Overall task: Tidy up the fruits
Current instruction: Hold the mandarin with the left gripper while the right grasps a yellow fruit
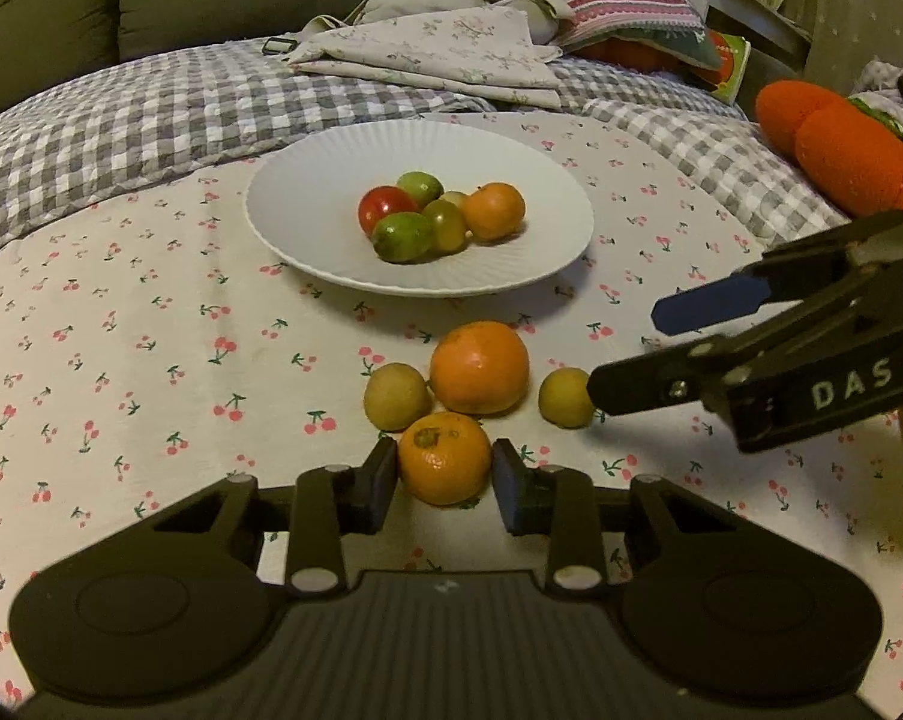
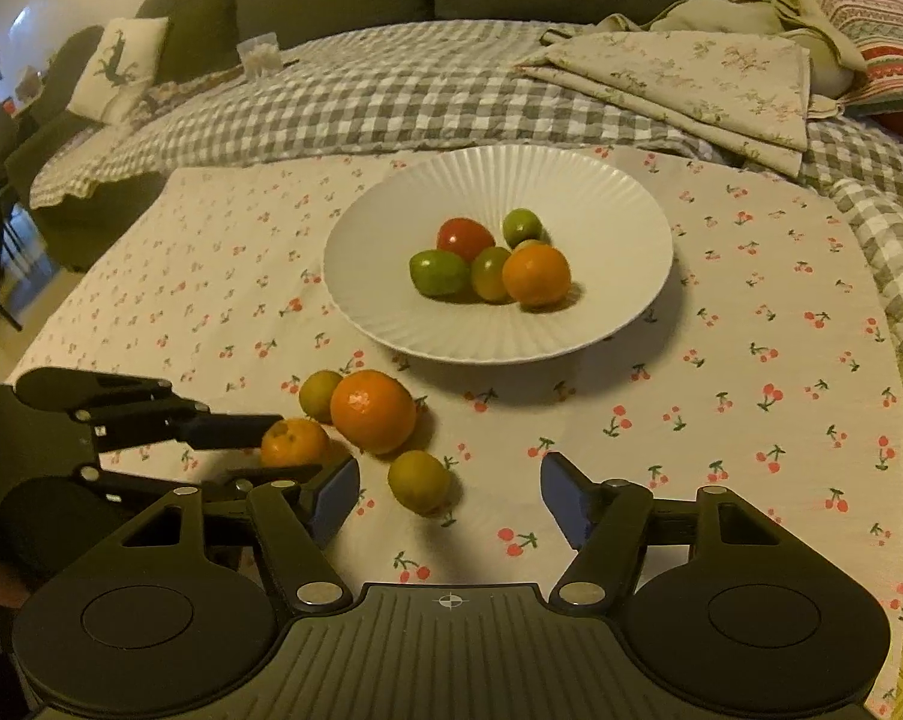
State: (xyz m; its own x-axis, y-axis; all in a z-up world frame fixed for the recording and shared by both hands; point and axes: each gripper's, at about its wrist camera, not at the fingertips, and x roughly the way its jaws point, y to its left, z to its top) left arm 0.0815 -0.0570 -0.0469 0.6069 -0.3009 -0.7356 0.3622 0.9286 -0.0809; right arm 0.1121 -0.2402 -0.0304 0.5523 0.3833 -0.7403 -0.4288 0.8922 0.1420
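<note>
A small orange (image 1: pixel 444 457) is framed by the left gripper (image 1: pixel 445 480), whose pads sit just beside its two sides; whether it is actually clamped cannot be told. The right gripper (image 2: pixel 449 495) is held wide open, nothing between its fingers, above the cherry-print cloth (image 2: pixel 751 360). Six fruits are gathered in the white plate (image 2: pixel 391 312) near the cloth's far edge; three more lie just before it.

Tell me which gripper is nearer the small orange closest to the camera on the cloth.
Left. The left gripper has its fingers on either side of the small orange, not visibly clamped. The right gripper is open beside a yellow-green fruit, farther off.
</note>
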